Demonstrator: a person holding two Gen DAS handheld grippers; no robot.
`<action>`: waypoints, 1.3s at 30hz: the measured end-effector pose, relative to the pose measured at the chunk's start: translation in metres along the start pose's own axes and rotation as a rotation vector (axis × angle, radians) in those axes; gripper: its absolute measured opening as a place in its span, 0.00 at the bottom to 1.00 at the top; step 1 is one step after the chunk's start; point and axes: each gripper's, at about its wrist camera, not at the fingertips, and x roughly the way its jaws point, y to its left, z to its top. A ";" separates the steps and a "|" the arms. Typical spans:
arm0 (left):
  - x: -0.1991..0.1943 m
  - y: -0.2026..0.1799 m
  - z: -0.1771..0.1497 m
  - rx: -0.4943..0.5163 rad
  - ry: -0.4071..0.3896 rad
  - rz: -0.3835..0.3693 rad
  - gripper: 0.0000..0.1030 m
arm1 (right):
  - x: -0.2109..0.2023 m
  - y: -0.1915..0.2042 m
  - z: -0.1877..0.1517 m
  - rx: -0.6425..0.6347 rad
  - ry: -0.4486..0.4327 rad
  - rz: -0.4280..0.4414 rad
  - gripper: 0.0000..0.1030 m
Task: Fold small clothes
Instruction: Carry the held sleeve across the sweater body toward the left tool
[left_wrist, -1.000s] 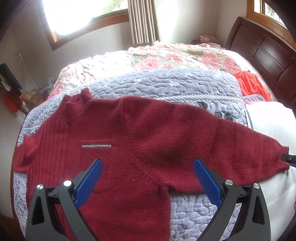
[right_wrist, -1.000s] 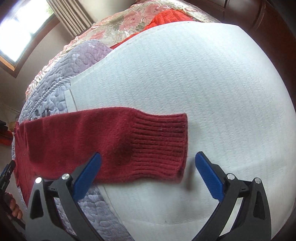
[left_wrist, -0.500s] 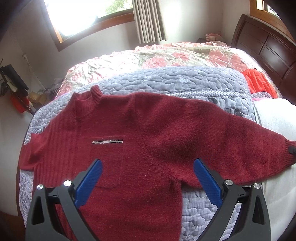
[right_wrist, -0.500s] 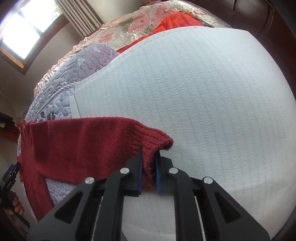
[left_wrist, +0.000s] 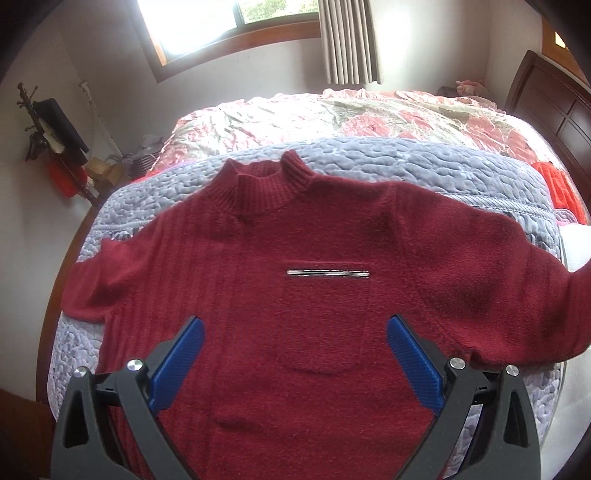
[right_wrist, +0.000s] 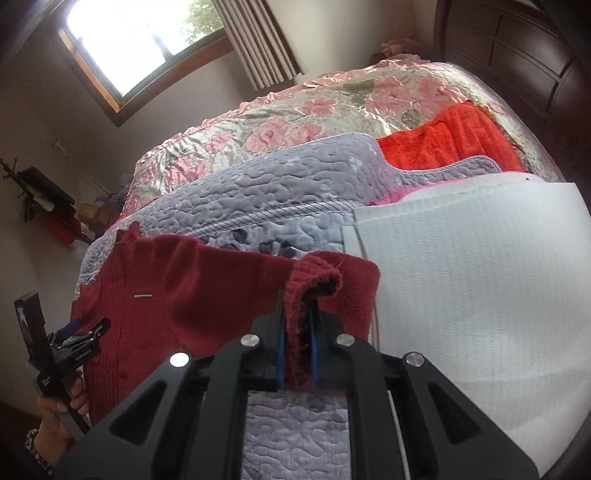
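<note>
Only right wrist shows jaws pinching cuff (right_wrist: 314, 273).

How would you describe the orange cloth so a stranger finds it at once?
On the bed, look past the grey quilt toward the dark headboard. The orange cloth lies there on the flowered cover, far brighter than the dark red sweater.

Left gripper (left_wrist: 295, 363) fingers spread wide; right gripper (right_wrist: 297, 349) fingers pinched together.

Bright wood-framed window (left_wrist: 225, 22), beige curtain (left_wrist: 349, 40), pale walls (left_wrist: 110, 92), dark wooden headboard (left_wrist: 554, 110), floral bedspread (left_wrist: 369, 118).
</note>
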 end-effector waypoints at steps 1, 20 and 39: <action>0.002 0.009 -0.001 -0.010 0.004 0.002 0.96 | 0.005 0.019 0.001 -0.030 0.004 0.009 0.09; 0.036 0.140 -0.022 -0.102 0.063 0.030 0.96 | 0.168 0.265 -0.036 -0.255 0.286 0.223 0.21; 0.113 0.023 -0.011 -0.099 0.293 -0.249 0.96 | 0.090 0.126 -0.042 -0.126 0.176 0.089 0.43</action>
